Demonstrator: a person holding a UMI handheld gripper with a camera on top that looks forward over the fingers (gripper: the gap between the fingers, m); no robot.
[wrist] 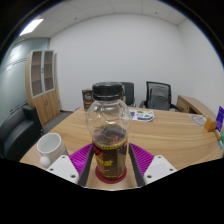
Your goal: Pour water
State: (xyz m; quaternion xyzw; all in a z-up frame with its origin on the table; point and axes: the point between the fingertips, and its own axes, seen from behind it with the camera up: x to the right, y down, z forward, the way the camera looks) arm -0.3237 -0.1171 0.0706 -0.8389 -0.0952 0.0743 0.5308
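Two purple-padded fingers (pixel 70 160) flank a clear jar (pixel 108 135), and the gripper (pixel 110 168) has it squarely between them. The jaws are closed against the jar's lower sides, pinching it; no gap shows at either side. The jar has a dark lid (pixel 107 93) screwed on top and holds a dark brownish liquid in its lower half (the upper half looks clear and catches the ceiling lights). It stands upright, its base hidden down between the finger bodies, so whether it rests on the tabletop (pixel 170 135) or hangs just above it cannot be told.

Just left of the fingers, near the tabletop's edge, sits a white mug (pixel 50 148) with its opening upward. Farther back on the wooden tabletop, to the right of the jar's shoulder, lie some papers or a booklet (pixel 143 115), and at the far right end stand a few colourful items (pixel 218 122) too small to identify.

Beyond the tabletop are black office chairs (pixel 158 96) against a white wall. A wooden cabinet (pixel 45 88) with shelves stands at the left, and a dark sofa (pixel 15 130) sits in front of it.
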